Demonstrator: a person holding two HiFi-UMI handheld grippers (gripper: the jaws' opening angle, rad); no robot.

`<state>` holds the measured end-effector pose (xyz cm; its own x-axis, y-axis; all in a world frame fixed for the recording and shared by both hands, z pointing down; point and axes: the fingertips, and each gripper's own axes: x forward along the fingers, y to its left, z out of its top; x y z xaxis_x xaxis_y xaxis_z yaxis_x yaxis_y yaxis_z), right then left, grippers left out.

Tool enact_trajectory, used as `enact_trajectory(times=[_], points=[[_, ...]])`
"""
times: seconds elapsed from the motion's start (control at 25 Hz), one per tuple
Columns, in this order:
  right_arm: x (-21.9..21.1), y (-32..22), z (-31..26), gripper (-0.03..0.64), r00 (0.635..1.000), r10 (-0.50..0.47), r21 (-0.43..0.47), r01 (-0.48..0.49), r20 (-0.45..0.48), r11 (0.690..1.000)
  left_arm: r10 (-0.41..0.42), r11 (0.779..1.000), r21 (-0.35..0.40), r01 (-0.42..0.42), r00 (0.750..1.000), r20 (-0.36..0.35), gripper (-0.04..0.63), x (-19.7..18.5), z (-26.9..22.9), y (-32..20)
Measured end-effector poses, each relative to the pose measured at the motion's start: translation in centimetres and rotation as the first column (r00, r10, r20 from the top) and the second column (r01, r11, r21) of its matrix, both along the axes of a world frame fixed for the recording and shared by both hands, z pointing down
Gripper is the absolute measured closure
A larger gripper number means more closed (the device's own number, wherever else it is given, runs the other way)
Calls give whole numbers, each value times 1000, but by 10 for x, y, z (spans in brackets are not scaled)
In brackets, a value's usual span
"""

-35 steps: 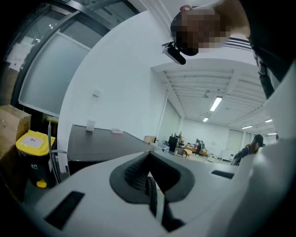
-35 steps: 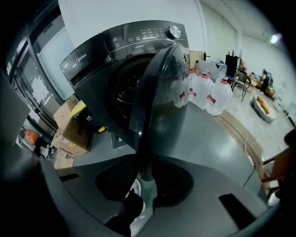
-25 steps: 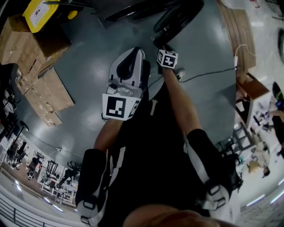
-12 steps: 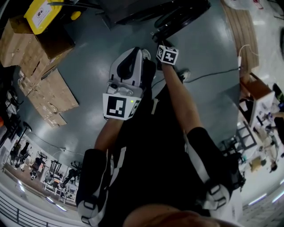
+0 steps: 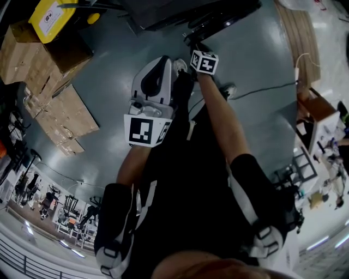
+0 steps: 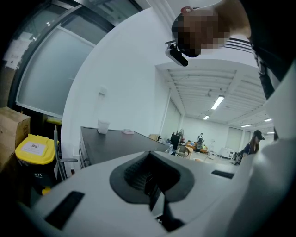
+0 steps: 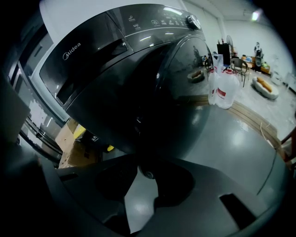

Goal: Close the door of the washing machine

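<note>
Facing, door: the round dark door of the Midea washing machine turns its bulged outer face to the right gripper view; it lies nearly flat over the machine's front; whether it is latched cannot be told
Long line, door: seen edge-on at the top of the head view, it is a dark band running from lower left up to upper right, just beyond the right gripper's marker cube
Place, machine: it stands on the grey floor at the top edge of the head view; the right gripper view sees it tilted, with the control knob at upper right
Right tongs: jaws apart, bare floor showing in the gap; tips at the door's lower rim, gripping nothing; contact cannot be told
Left tongs: jaws drawn together to a thin slit, nothing between them; held in front of the person, short of the door
Change since a second ago: the door stood swung well out from the machine and now lies close against it; the right cube has moved up the picture after it; the left gripper has shifted only slightly
Around: cardboard boxes and a yellow bin to the left of the machine; water jugs on the floor at the other side
</note>
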<state>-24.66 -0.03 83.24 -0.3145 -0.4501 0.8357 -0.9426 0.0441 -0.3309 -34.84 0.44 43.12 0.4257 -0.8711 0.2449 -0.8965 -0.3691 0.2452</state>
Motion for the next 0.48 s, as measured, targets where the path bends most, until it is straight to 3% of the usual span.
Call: enact_trajectory(times=[0.48], points=[[-27, -32, -4, 515, 998, -7, 22, 6, 69, 1000, -6, 1000, -19, 6, 1000, 10, 589, -7, 11, -1]])
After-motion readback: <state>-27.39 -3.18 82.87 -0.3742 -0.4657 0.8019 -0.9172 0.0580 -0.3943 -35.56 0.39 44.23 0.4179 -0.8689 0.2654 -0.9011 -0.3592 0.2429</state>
